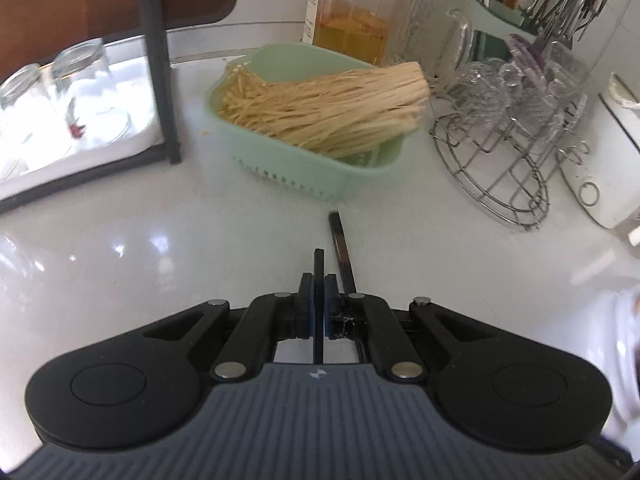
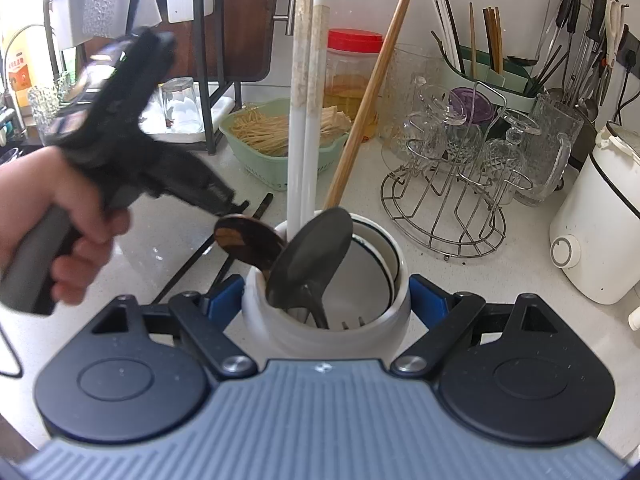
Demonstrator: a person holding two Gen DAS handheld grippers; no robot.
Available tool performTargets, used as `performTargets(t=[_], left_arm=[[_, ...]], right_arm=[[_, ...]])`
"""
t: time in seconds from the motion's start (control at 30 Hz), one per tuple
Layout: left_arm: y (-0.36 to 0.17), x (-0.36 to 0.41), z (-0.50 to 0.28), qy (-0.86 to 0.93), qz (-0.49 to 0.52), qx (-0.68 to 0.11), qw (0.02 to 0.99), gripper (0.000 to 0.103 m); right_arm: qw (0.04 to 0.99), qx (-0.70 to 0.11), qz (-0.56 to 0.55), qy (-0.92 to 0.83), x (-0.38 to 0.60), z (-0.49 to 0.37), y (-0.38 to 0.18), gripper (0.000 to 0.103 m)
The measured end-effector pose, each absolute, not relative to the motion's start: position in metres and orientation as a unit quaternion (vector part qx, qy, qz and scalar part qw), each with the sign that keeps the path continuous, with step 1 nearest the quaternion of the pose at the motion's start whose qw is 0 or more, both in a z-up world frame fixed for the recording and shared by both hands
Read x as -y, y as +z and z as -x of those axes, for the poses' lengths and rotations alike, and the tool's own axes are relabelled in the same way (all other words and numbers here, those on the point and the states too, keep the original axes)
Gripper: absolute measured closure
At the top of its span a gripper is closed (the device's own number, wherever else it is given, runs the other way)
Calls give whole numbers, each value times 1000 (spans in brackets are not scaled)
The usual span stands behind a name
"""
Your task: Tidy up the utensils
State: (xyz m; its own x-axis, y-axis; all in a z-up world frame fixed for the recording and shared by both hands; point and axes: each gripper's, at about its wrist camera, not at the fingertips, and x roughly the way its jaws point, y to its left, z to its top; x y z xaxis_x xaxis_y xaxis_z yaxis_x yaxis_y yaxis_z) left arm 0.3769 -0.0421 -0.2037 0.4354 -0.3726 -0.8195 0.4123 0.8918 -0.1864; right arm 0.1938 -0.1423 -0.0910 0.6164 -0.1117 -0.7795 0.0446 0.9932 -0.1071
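My right gripper (image 2: 326, 300) is shut on a white ceramic utensil jar (image 2: 280, 332), one finger on each side. The jar holds a black spoon (image 2: 308, 256), a dark wooden spoon (image 2: 248, 240), two white chopsticks (image 2: 306, 100), a wooden handle (image 2: 372, 92) and a fork. My left gripper (image 1: 319, 292), also seen blurred in the right wrist view (image 2: 236, 204), is shut on a thin black chopstick (image 1: 319, 266). A second black chopstick (image 1: 340, 248) lies on the white counter just to its right.
A green basket of pale sticks (image 1: 320, 112) sits ahead. A wire rack with glasses (image 1: 516, 120), a red-lidded jar (image 1: 352, 20), a utensil caddy (image 2: 492, 72), a white appliance (image 2: 600, 216) and a black shelf with glasses (image 1: 80, 92) surround it.
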Motion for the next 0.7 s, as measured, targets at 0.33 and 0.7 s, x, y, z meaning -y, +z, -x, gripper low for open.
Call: performTargets(t=[0.33,0.7], left_arm=[[-150,15,-332,-242,28,-456,856,98],[-86,5,-288,-260,63,-436,859,98]], right_arm=[[894,-444,37,-34,145,-196,-90,13],[889,-457,41,-8,145,-196,-88,13]])
